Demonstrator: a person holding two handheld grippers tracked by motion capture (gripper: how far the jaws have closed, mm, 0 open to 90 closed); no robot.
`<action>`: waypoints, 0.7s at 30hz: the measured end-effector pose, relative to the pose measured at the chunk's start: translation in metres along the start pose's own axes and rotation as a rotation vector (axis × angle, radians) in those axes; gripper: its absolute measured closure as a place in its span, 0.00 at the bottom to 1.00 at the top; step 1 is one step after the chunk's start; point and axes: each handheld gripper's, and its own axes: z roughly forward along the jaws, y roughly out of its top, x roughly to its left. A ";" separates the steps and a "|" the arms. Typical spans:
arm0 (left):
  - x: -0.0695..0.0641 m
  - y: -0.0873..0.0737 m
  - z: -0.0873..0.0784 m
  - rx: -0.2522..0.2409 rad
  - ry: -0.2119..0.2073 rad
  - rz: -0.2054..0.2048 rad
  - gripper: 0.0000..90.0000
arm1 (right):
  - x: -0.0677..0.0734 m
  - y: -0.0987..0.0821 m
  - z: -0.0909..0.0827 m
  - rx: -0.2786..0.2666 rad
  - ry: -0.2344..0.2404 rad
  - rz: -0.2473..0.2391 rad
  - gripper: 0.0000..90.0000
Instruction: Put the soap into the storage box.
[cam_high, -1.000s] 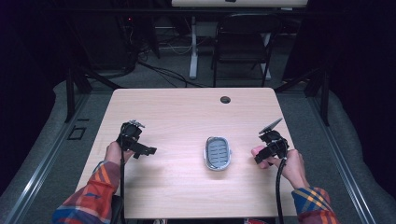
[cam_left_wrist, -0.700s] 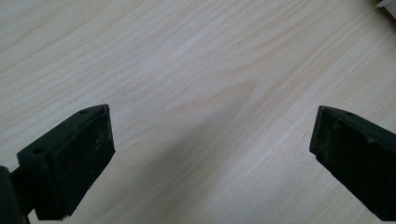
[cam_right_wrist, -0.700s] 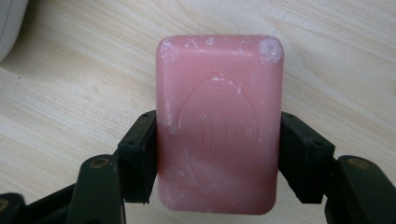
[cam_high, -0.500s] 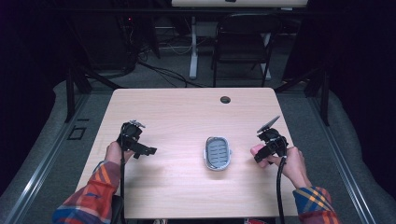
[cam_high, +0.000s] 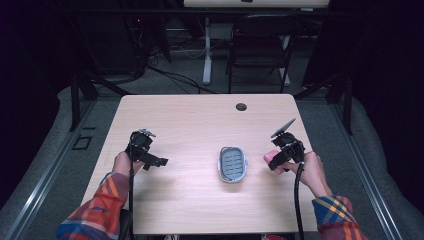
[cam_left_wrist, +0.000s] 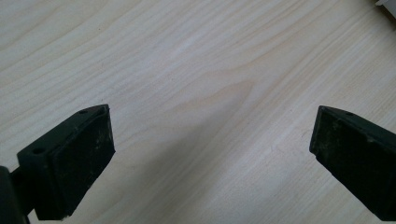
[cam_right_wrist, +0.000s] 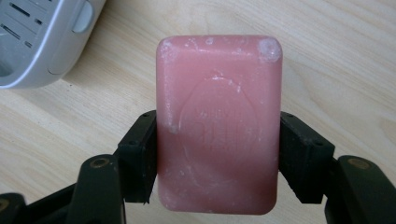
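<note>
Holding the pink soap bar (cam_right_wrist: 218, 123) by its two long sides, the right tool (cam_high: 278, 161) was clamped on it at about 3 o'clock of the worktop (cam_high: 200, 120), near the right edge. The bar stood out forward between the jaws, above the wood, and its top face carried an oval stamp whose letters were too faint to read. So the pick-up looked done. What was left, as I judge it, was to carry the bar over and put it down in the grey soap dish (cam_high: 232, 164), which lay near the bar at its 9 o'clock, close to the middle of the worktop. The slotted inside of the dish was free, with nothing lying in it. In the right gripper view a corner of the dish (cam_right_wrist: 42, 37) showed at the upper left, apart from the bar.

The left tool (cam_high: 150, 159) hovered at 9 o'clock of the worktop, well apart from the dish, its jaws wide apart with bare wood between them. A round cable hole (cam_high: 241, 106) sat at 12 o'clock near the far edge, out of the path. Nothing stood between bar and dish.
</note>
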 end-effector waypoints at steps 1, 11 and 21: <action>0.000 0.000 0.000 0.001 -0.001 0.000 0.00 | 0.000 0.001 0.000 -0.001 -0.001 -0.009 0.41; 0.000 -0.001 -0.002 -0.003 0.001 0.004 0.00 | 0.011 0.013 -0.002 -0.002 -0.008 -0.026 0.41; 0.000 0.000 -0.001 0.000 -0.002 0.004 0.00 | 0.010 0.016 -0.008 -0.004 -0.012 -0.044 0.41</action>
